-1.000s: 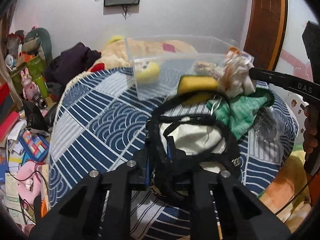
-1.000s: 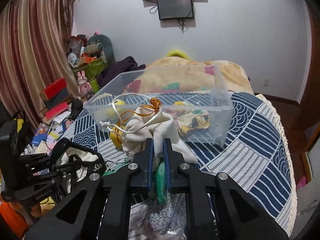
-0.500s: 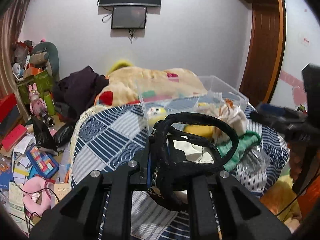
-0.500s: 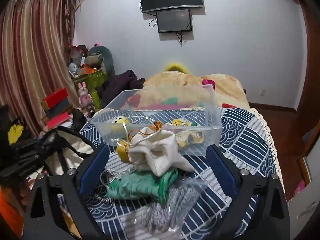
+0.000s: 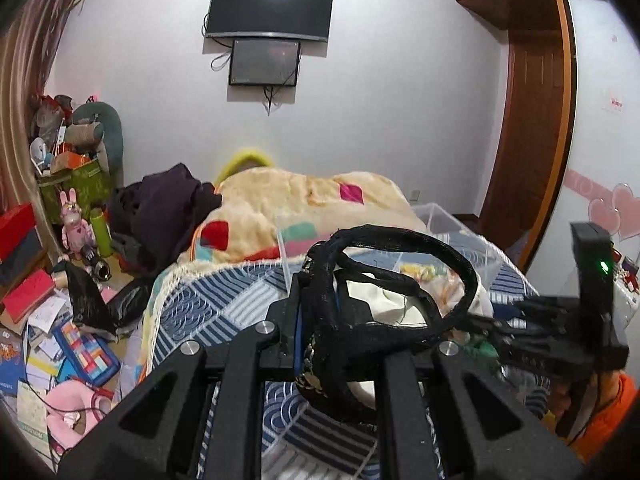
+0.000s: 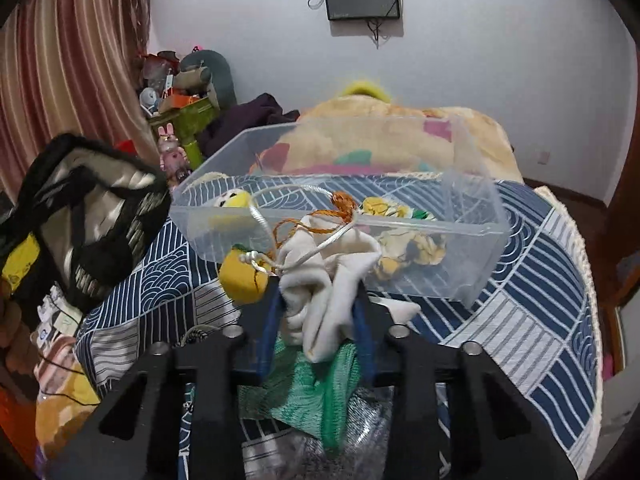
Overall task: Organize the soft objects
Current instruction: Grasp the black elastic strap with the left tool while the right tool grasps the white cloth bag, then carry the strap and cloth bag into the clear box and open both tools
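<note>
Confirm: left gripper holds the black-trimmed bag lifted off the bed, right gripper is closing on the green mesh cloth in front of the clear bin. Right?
Not quite. The right gripper is closing on the white drawstring pouch, not the green mesh cloth, which lies under it; the right wrist view shows this. The rest holds: the left gripper holds the black-trimmed bag lifted off the bed, in front of the clear bin.

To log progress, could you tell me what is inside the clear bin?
The bin holds a small yellow plush at its left and a yellow patterned cloth in the middle. The white pouch covers part of its front.
</note>
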`<action>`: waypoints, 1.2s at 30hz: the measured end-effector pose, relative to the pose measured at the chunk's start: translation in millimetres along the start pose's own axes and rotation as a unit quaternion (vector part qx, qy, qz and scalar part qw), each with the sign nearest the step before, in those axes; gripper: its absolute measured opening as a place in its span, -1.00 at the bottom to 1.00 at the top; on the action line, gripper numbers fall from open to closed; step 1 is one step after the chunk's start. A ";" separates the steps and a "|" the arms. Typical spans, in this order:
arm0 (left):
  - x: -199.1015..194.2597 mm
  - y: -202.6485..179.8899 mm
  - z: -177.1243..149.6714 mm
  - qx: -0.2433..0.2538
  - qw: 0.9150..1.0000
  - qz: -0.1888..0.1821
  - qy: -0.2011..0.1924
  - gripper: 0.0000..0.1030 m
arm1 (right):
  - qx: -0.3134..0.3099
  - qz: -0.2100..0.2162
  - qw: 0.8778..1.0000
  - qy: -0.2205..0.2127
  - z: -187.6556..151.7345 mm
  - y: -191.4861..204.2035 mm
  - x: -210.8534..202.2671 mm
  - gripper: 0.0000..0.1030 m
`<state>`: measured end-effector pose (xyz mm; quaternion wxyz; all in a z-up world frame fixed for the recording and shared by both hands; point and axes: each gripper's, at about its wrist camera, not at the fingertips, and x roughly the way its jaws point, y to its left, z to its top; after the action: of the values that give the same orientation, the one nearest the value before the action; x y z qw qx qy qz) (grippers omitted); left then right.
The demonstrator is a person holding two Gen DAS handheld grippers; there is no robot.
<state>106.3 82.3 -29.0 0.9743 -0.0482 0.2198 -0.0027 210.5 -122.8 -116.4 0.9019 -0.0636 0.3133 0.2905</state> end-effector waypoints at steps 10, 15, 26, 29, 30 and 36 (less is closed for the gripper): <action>20.6 -8.7 44.0 0.006 0.999 0.012 -0.038 -0.78 | 0.004 -0.004 0.996 -0.089 26.4 -7.5 -54.8 -0.63; 40.8 -15.1 54.6 0.006 0.999 0.012 -0.037 -0.78 | 0.011 -0.012 0.993 -0.117 48.4 -16.6 -60.1 -0.63; 113.6 -25.8 50.1 0.006 1.000 0.008 0.023 -0.78 | 0.008 -0.036 0.995 -0.097 77.9 -23.3 -24.7 -0.63; 128.6 -32.9 44.1 0.015 0.999 0.006 0.042 -0.78 | 0.005 -0.039 0.997 -0.066 78.9 -26.5 -4.1 -0.63; 133.8 -34.8 41.5 0.019 0.999 0.005 0.049 -0.78 | 0.003 -0.042 0.998 -0.055 78.7 -27.3 2.3 -0.63; 153.4 -47.4 25.1 0.049 0.995 -0.003 0.089 -0.77 | -0.022 -0.049 0.999 0.012 66.9 -26.8 37.5 -0.63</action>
<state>256.4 33.4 -67.6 0.9520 -0.0011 0.3053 -0.0204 284.8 -106.9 -87.5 0.9096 -0.1020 0.3140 0.2523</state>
